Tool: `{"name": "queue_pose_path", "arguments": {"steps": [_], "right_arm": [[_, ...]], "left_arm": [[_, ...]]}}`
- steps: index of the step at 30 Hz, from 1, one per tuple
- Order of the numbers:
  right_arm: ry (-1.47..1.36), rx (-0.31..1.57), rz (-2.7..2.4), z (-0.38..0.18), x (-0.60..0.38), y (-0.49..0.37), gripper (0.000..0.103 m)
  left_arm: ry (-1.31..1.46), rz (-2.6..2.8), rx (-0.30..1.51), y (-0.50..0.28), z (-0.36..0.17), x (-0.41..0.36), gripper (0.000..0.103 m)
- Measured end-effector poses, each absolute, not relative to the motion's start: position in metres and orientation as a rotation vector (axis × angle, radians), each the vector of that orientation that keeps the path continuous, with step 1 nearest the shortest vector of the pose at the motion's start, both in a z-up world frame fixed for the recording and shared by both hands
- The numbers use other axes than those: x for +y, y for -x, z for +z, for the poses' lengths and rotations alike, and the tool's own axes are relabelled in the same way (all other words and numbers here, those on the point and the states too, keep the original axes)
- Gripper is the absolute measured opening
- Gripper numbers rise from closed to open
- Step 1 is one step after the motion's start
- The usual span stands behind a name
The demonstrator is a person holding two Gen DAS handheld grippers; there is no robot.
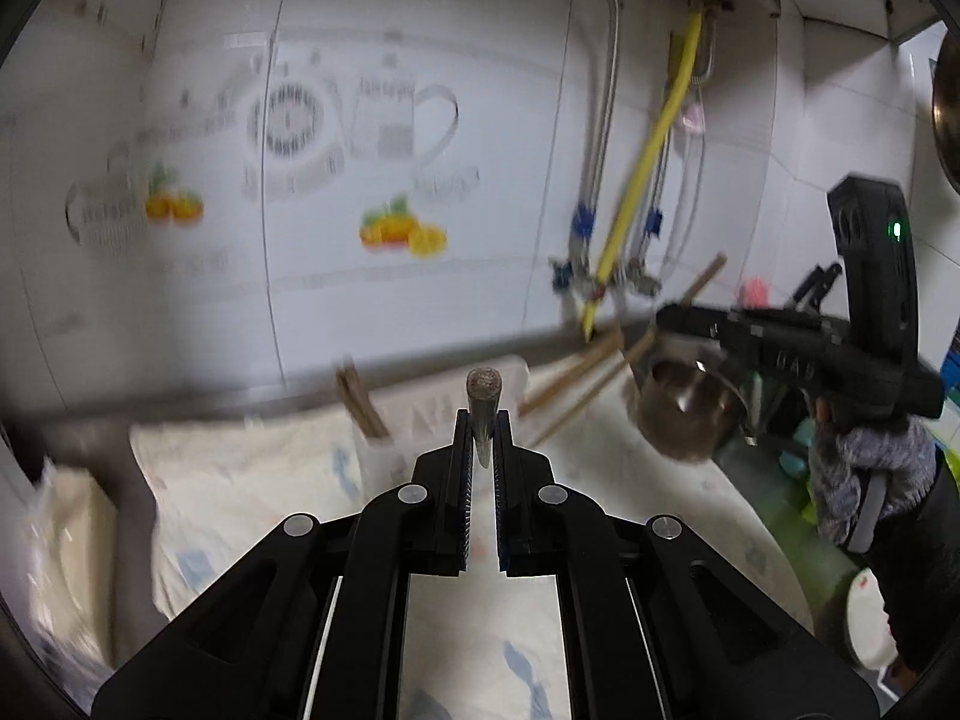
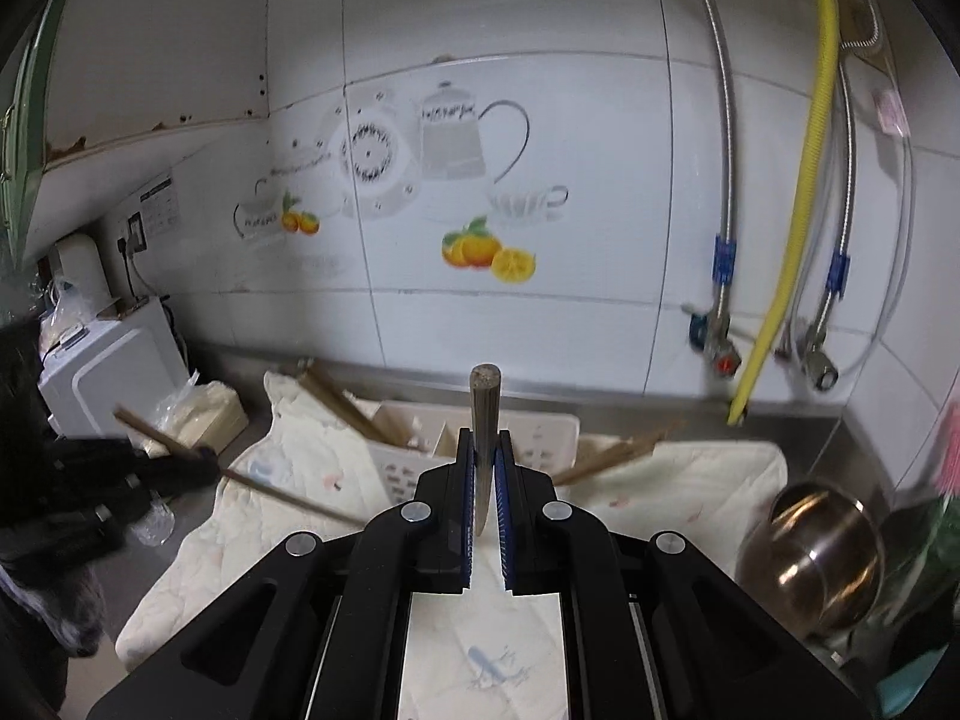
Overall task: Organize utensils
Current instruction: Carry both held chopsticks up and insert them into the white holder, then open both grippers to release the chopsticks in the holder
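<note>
My left gripper [image 1: 483, 420] is shut on a wooden chopstick [image 1: 483, 387], seen end-on above the cloth. In the right wrist view this gripper [image 2: 207, 459] sits at the left, with its chopstick [image 2: 282, 495] slanting across the cloth. My right gripper [image 2: 485, 438] is shut on another wooden chopstick [image 2: 483, 402], held upright in front of a white slotted utensil basket [image 2: 540, 438]. More chopsticks [image 2: 345, 405] lean in the basket's left part. In the left wrist view the right gripper [image 1: 666, 318] is at the right, with its chopstick [image 1: 702, 282] sticking out.
A pale patterned cloth [image 2: 690, 492] covers the steel counter. A steel bowl [image 2: 810, 552] stands at the right; it also shows in the left wrist view [image 1: 690, 414]. Loose chopsticks [image 2: 606, 456] lie right of the basket. Yellow hose [image 2: 798, 210] and valves hang on the tiled wall. A white appliance [image 2: 114, 366] is at left.
</note>
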State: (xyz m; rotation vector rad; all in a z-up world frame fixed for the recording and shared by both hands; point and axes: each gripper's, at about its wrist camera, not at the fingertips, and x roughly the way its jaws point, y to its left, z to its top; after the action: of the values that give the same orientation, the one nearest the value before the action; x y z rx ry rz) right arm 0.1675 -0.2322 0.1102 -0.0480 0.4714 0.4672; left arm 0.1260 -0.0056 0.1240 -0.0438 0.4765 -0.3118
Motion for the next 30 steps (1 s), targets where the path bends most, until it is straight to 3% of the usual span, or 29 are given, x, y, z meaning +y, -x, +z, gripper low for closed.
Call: {"name": "queue_pose_path", "arguments": {"steps": [5,12,30], "right_arm": [[0.051,0.455,0.451,0.126,-0.234,-0.182,0.007],[0.050,0.412,0.414,0.136,-0.232,-0.200,0.007],[0.038,0.548,0.387,0.084,-0.220,-0.256,0.007]], "left_arm": [[-0.007,-0.250,0.454,-0.149,0.144,-0.004,0.005],[-0.035,-0.194,0.520,-0.185,0.127,-0.002,0.005],[-0.022,-0.208,0.636,-0.226,0.089,-0.013,0.005]]}}
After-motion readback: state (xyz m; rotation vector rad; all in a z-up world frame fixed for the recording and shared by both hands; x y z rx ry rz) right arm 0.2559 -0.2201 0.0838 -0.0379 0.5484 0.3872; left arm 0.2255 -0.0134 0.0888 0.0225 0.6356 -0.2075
